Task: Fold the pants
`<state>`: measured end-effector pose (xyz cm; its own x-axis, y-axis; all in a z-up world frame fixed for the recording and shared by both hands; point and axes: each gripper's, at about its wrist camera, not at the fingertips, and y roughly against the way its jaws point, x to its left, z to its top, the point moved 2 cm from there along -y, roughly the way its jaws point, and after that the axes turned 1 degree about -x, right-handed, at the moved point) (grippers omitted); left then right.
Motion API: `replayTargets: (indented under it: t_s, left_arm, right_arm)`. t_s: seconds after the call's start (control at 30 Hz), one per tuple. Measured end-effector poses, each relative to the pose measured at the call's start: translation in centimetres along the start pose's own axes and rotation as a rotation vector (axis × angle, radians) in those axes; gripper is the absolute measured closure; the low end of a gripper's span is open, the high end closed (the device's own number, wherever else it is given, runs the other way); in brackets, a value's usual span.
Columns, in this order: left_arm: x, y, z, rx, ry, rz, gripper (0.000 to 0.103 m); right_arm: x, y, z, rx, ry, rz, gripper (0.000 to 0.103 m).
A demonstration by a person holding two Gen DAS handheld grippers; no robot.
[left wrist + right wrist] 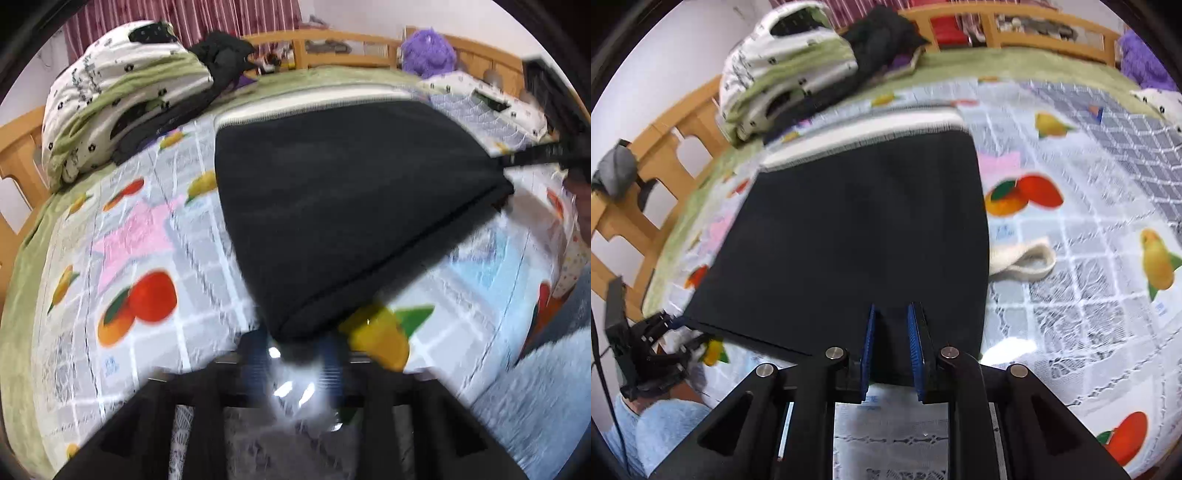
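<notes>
Pants: the folded black fabric pants lie on the bed, on the white fruit-print lace bedspread, with a white ribbed band along their far edge.
Long axis: in the right wrist view it runs from 6 o'clock, at the jaws, up to 12 o'clock, at the white band; the near end is lifted off the bedspread.
Near edge: it slants from the right gripper out to 8 o'clock, where the left gripper meets its other corner.
Right jaws: the two blue ribbed pads stand on either side of the near right corner, with black fabric between them; they look clamped on it.
Left jaws: in the left wrist view the pants narrow to a corner that comes down between the blurred blue pads of the left gripper; the motion blur hides whether they press on the cloth.
Right-hand edge: a cream looped strap lies just beside it at 3 o'clock.
Open room: bare bedspread spreads from 1 to 5 o'clock of the pants.
Far side: a white and green rolled quilt and a black garment sit at 11 to 12 o'clock, against the wooden bed rail.
</notes>
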<state>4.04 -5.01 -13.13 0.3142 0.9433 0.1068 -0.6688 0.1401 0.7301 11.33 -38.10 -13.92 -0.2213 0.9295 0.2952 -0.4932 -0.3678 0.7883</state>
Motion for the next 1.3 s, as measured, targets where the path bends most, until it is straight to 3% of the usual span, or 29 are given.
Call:
replayTargets:
  t_s: [0.07,0.13,0.17,0.27,0.37,0.43,0.5,0.53,0.63,0.77,0.83,0.93,1.1,1.3]
  left_arm:
    - [1.5,1.4,0.0,-0.091,0.11,-0.049,0.091]
    - [2.7,1.1,-0.6,-0.082,0.208,-0.089,0.091]
    - [3.1,-0.2,-1.5,-0.035,0.236,-0.093,0.091]
    - [2.3,-0.5,-2.4,-0.034,0.198,-0.061,0.09]
    - [2.2,1.0,-2.1,-0.009,0.186,-0.086,0.089]
    - [2.7,2.6,-2.4,-0.016,0.196,-0.087,0.089]
    - [3.9,4.4,-2.0,-0.073,0.224,-0.068,0.073]
    - [4.2,4.5,-1.6,-0.092,0.237,-0.073,0.071]
    - [4.7,3.7,1.6,-0.119,0.282,-0.106,0.07]
    - [3.6,0.4,4.1,-0.067,0.299,-0.093,0.07]
    - [2.8,-2.3,3.3,0.044,0.283,-0.058,0.068]
    - [2.6,-2.2,2.1,-0.001,0.28,-0.043,0.066]
    - [3.8,-2.4,1.2,0.025,0.391,-0.103,0.061]
    - [3.6,-2.5,1.0,0.029,0.403,-0.109,0.06]
  right_arm:
    - [-0.2,0.0,-0.2,0.013,-0.012,-0.002,0.092]
    - [-0.4,-0.5,-0.6,0.039,-0.005,-0.019,0.095]
    - [-0.4,-0.8,-0.8,0.052,0.001,-0.023,0.096]
    - [0.1,-1.1,-1.2,0.061,0.042,-0.049,0.096]
    - [0.8,0.0,-1.3,0.053,0.106,-0.062,0.096]
    - [0.8,1.8,-1.0,-0.011,0.117,-0.025,0.093]
    - [0.7,3.5,-0.6,-0.091,0.1,0.012,0.089]
    - [0.5,4.1,-0.2,-0.128,0.087,0.028,0.087]
    - [0.2,3.5,1.1,-0.174,0.054,0.013,0.085]
    - [-0.7,-0.6,1.0,-0.075,0.02,-0.037,0.086]
    - [-1.0,-0.8,0.3,-0.099,0.032,-0.029,0.086]
    - [-1.1,-0.5,0.1,-0.086,0.039,-0.025,0.086]
    - [-1.4,-0.7,0.0,-0.094,0.019,-0.023,0.086]
    - [-1.9,-0.7,-0.1,-0.11,-0.01,-0.004,0.086]
